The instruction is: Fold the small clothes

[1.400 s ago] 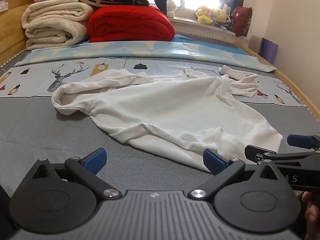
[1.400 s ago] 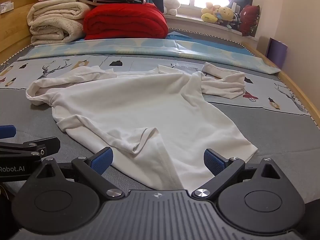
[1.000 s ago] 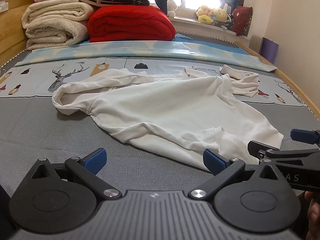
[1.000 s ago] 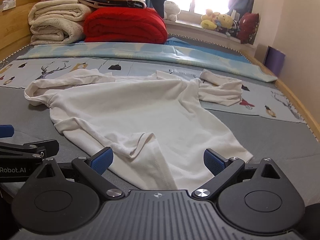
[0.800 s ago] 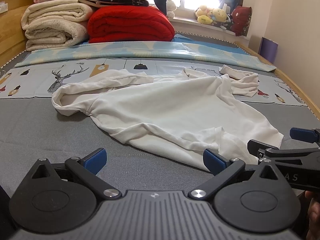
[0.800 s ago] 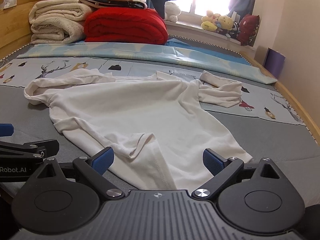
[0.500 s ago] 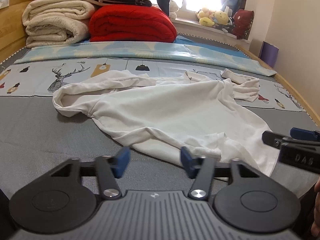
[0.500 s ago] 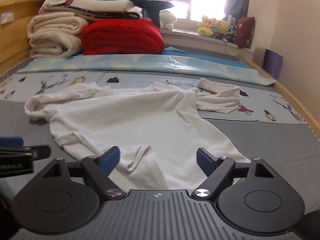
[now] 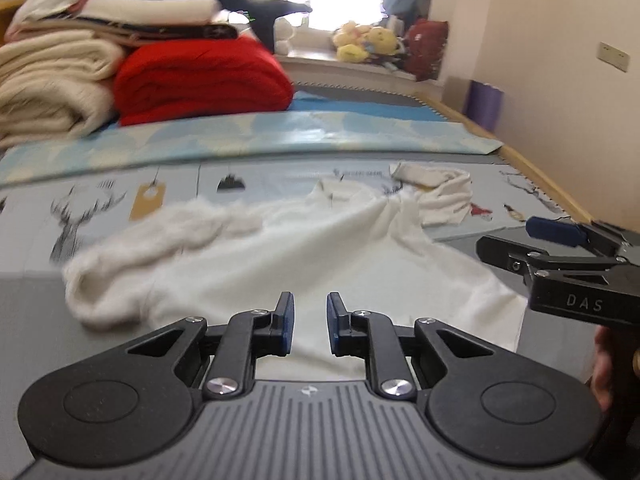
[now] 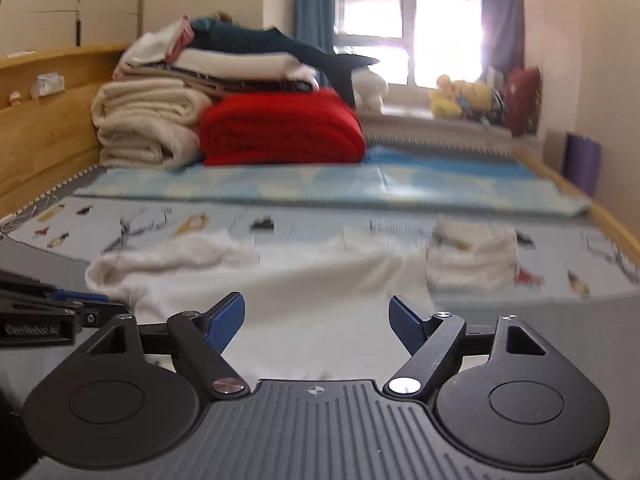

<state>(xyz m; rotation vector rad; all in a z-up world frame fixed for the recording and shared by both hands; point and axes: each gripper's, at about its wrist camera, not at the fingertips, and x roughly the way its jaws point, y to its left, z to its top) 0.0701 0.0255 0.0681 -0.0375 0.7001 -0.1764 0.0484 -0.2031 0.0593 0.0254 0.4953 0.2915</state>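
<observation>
Across the bed [image 9: 48, 304], the white garment [image 9: 320, 256] lies crumpled while the left tool [image 9: 310, 322], wide open a second ago, is closing over its near hem, apparently starting a fold; the right tool [image 10: 316, 322] stays open, opening slightly.

A white garment [image 9: 304, 248] lies rumpled on the grey bed [image 9: 36, 320].

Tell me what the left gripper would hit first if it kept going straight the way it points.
Probably the white shirt lying on the bed: the left gripper, its jaws closing with nothing visibly between them, points down over its near part. Depth is unclear.
</observation>
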